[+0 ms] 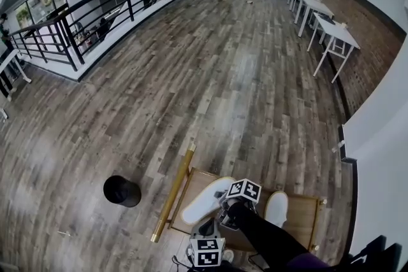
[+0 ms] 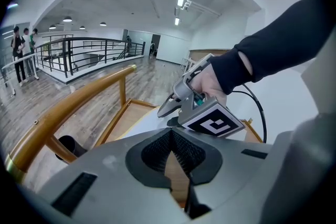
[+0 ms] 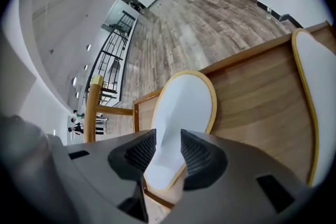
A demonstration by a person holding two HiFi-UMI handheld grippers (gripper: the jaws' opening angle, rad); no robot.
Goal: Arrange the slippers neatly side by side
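Two white slippers with tan rims lie on a low wooden platform [image 1: 301,226]. The left slipper [image 1: 204,199] lies at an angle, and my right gripper [image 1: 224,200] is shut on its near end. In the right gripper view the ribbed pads [image 3: 137,152] pinch that slipper [image 3: 184,107] from both sides. The other slipper [image 1: 276,207] lies apart to the right and shows at the right edge [image 3: 321,97]. My left gripper [image 1: 206,231] hovers just behind, shut with nothing in it [image 2: 172,136]. It looks at the right gripper's marker cube [image 2: 212,120].
The platform [image 3: 257,86] has a raised wooden rim and a gold handle bar [image 1: 173,194] on its left. A black round object [image 1: 122,191] stands on the plank floor to the left. A black railing [image 1: 95,16] runs at far left, and white tables [image 1: 325,25] stand at far right.
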